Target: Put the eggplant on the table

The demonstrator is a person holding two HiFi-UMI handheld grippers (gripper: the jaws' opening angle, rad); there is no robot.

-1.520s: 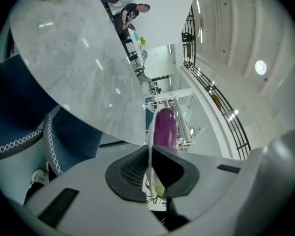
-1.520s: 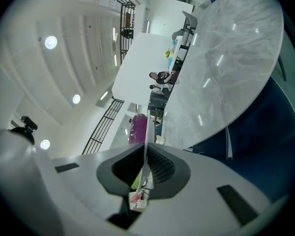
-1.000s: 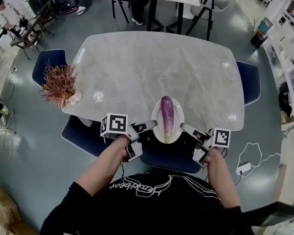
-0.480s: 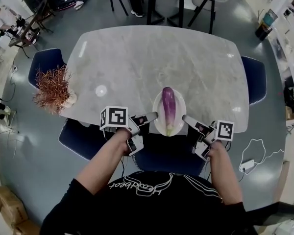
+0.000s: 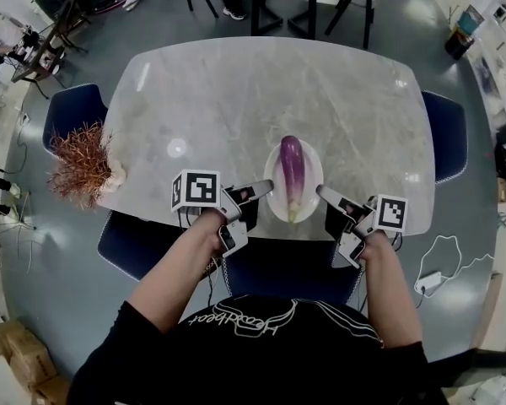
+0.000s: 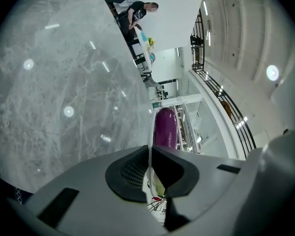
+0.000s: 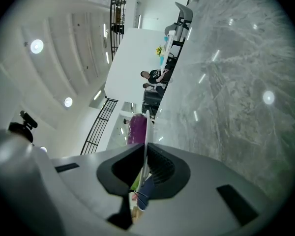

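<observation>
Head view: left hand-held gripper (image 5: 267, 185) and right hand-held gripper (image 5: 321, 191) clamp opposite plate (image 5: 311, 175) edges.

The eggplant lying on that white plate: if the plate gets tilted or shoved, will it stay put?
Likely to roll: the eggplant is long, round and lies loose on the shallow plate. Its glossy skin probably slides easily. The left hand-held gripper and right hand-held gripper pinch only opposite plate edges, so uneven lifting could tip it off.

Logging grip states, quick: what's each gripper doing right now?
Left gripper: shut on the plate rim.
Right gripper: shut on the plate's opposite rim.
</observation>
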